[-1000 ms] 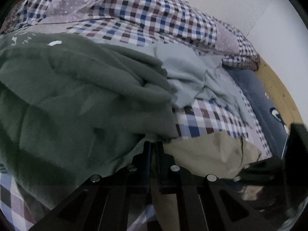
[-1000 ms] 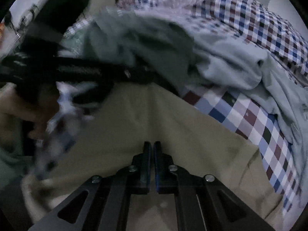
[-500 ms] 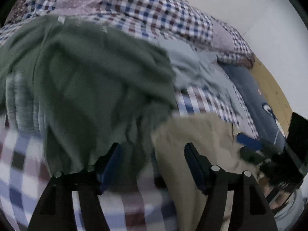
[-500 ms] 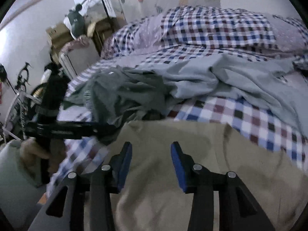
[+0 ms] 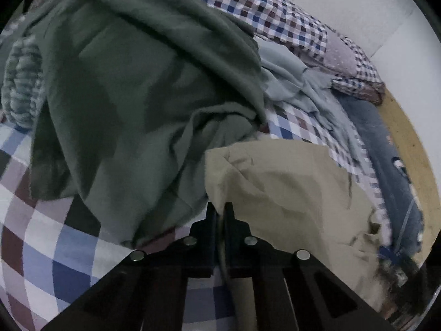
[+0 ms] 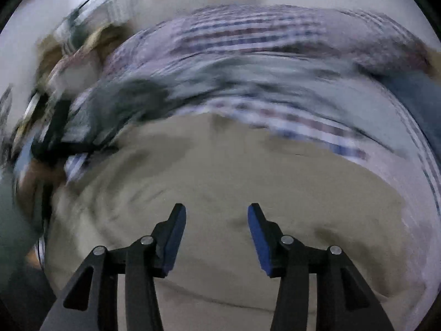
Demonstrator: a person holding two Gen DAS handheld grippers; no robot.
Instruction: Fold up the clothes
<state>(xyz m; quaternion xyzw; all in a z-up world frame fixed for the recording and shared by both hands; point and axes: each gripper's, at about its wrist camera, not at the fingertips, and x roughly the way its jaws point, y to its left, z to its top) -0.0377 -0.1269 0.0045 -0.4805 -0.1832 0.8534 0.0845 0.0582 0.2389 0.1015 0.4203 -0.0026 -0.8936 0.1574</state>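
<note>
Two grippers over beige garment [image 5: 289,182]: left gripper [image 5: 219,212] clamped on its edge, right gripper [image 6: 217,215] spread wide.

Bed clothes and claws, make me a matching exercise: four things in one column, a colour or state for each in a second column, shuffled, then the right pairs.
Things:
1. crumpled sweatshirt
2. flat trousers
3. left claw
4. right claw

Colour or state:
A. open, blue pads apart
B. dark green
C. shut on a beige fabric edge
D. beige

Pairs: 1-B, 2-D, 3-C, 4-A
</note>
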